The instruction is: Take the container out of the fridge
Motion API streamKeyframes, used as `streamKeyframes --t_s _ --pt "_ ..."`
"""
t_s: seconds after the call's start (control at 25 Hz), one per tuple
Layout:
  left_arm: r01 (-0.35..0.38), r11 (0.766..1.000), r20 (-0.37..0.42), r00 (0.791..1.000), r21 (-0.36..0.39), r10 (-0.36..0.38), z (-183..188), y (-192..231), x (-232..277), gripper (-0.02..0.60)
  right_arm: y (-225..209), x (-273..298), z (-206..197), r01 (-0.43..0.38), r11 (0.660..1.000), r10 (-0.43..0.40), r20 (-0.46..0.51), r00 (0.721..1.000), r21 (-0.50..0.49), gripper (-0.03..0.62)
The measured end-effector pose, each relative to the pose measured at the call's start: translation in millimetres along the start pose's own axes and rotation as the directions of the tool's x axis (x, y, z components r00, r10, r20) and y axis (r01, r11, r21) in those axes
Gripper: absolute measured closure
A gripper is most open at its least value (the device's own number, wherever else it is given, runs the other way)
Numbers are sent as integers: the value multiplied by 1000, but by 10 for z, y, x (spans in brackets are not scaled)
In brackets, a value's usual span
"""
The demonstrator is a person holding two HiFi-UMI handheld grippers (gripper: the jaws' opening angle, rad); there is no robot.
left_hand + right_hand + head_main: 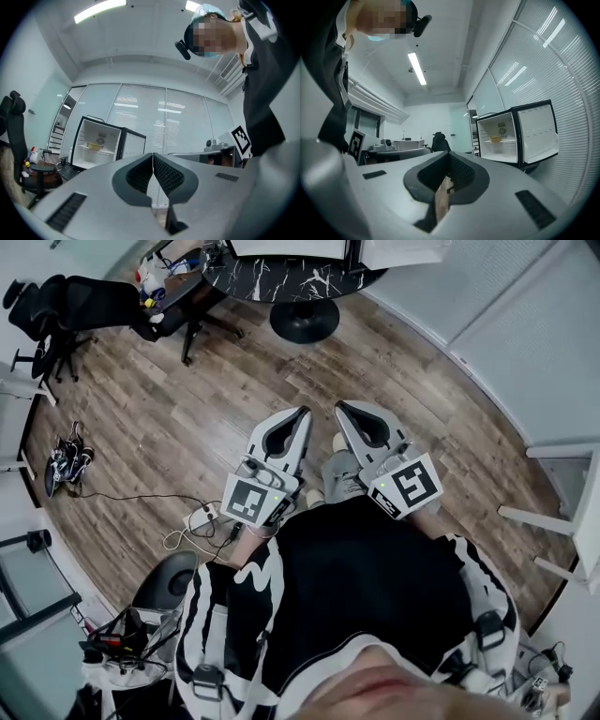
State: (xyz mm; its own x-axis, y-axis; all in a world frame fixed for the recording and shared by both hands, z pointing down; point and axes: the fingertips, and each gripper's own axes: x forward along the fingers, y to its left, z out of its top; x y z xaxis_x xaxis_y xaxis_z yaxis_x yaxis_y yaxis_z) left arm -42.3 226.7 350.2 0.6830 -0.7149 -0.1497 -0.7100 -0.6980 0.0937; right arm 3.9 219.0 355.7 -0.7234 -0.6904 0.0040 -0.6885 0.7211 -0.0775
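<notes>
The left gripper [153, 159] is seen with its two ribbed jaws pressed together along their full length, and nothing is held between them. The right gripper [449, 160] is likewise closed on itself and empty; only a strip of wooden floor is glimpsed below its jaws.

In the head view the left gripper [302, 414] and the right gripper [343, 409] are held side by side, close in front of the person's torso. Their tips are near each other and pointed forward, away from the body. The left marker cube [251, 498] and the right marker cube [410, 486] are turned up toward the head camera. Both grippers are carried over the wooden floor [169, 409], in contact with nothing.

Each gripper is tilted upward, so that ceiling lights and the person's upper body are taken in by both gripper views.

The mini fridge [107, 143] is seen across the room, well apart from both grippers, with its door [133, 144] swung open to the right. The container [95, 146], shallow and yellow, is set on the upper shelf inside. From the right gripper view the same fridge [508, 140], open door [536, 131] and container [496, 139] are shown.

An office chair [84, 306] and a dark marbled round counter [300, 277] are placed farther off on the floor.
</notes>
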Motion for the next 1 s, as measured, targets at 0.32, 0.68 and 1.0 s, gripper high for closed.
streamKeyframes --t_s 0.32,0.68,1.0 --pt "10 1000 1 1000 10 -10 9 231 405 571 -424 247 76 1 1000 -1 1 1000 -8 583" --pt "7 1000 -9 1000 4 -7 -33 549 775 571 -781 581 80 -9 1000 9 -11 1000 2 583" --pt "-3 1000 11 1000 12 3 38 855 1126 571 -1144 869 162 -8 1000 8 -4 1000 3 583"
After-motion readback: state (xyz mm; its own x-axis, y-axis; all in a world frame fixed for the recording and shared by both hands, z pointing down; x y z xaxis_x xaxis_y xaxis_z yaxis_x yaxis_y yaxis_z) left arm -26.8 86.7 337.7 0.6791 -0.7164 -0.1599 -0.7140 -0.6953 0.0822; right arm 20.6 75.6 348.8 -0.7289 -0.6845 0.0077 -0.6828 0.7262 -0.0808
